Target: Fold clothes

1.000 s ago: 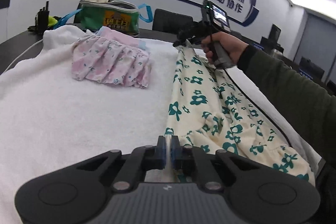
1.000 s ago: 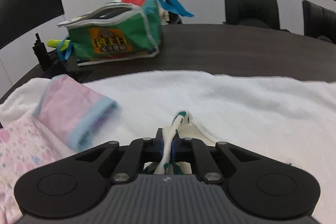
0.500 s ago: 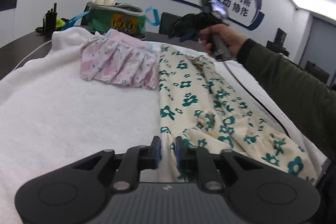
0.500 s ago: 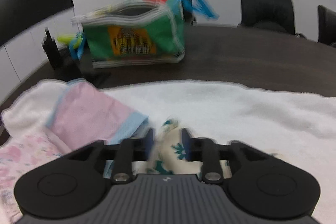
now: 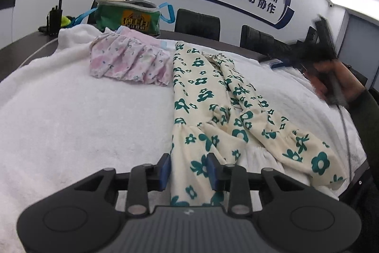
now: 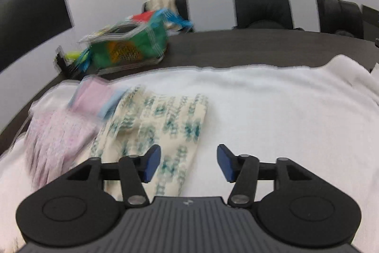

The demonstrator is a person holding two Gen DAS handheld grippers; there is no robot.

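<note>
The cream garment with green flowers point(image 5: 203, 96) lies lengthwise on the white towel point(image 5: 71, 115) covering the dark tabletop point(image 6: 236, 49); its near hem sits between the spread fingers of the left gripper point(image 5: 188, 170), which are apart and not pinching it; the right gripper point(image 6: 188, 163) hangs wide open above the garment's far end, holding nothing; a folded pink floral garment point(image 5: 128, 63) rests just beside it, and a green bag point(image 5: 128, 18) stands behind on the tabletop.
</note>
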